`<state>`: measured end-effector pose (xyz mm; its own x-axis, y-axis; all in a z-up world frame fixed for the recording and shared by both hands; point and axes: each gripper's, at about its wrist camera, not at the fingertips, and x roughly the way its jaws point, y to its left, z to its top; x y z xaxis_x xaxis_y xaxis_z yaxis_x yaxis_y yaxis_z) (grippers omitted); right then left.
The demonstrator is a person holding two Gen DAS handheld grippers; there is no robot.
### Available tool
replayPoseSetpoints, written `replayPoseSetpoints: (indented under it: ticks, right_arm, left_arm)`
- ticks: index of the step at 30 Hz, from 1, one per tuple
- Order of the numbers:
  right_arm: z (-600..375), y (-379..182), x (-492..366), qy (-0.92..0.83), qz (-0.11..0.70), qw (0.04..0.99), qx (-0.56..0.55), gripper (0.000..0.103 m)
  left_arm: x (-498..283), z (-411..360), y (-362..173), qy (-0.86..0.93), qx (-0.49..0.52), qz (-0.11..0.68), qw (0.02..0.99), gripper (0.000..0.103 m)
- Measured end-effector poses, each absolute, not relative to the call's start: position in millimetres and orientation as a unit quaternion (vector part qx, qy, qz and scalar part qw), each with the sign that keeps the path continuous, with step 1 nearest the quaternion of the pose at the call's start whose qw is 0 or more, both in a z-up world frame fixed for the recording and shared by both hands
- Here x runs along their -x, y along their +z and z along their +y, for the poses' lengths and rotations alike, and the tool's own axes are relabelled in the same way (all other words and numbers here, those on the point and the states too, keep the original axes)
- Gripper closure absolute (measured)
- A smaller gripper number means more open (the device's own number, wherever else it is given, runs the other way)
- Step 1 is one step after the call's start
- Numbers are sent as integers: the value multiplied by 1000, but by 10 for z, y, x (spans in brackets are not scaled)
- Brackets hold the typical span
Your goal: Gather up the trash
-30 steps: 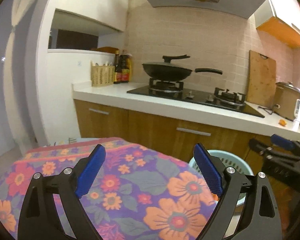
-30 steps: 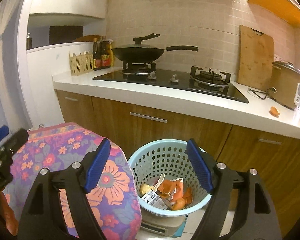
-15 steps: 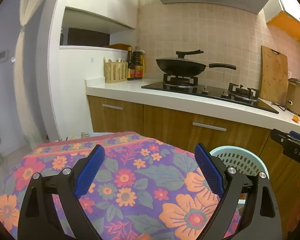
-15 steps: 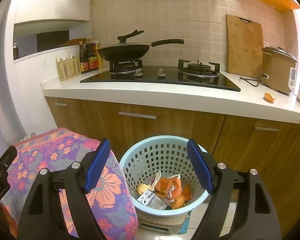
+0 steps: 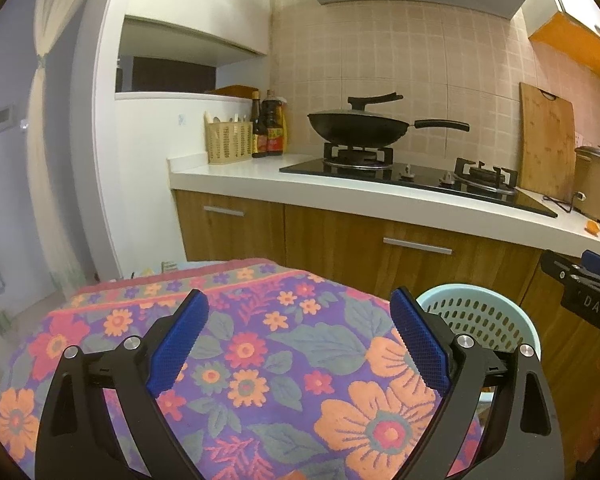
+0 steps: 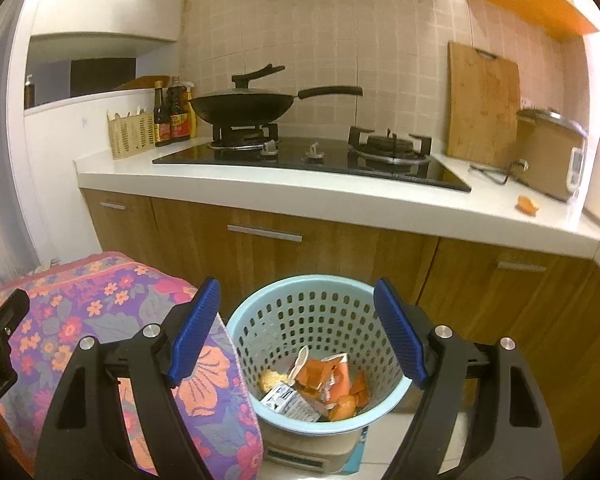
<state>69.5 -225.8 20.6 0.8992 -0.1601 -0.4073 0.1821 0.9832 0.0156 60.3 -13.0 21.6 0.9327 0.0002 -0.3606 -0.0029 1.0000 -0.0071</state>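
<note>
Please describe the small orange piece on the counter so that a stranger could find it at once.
Follow the white countertop to the right, past the black stove and the leaning wooden cutting board. The orange scrap lies alone on the bare white surface, in front of the beige cooker, the only small bright thing there.

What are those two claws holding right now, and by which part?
Nothing. The left claw is open over the flowered cloth, and the right claw is open above the blue basket, where trash already lies.
</note>
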Motion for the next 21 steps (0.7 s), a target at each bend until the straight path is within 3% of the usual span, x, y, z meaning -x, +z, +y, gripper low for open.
replayPoseSetpoints:
  ticks: [21]
  right_arm:
    - [-2112,219,-673,-85,201,976,-12,23]
  left_arm:
    - [-616,-69,224,3,15,187,982,11]
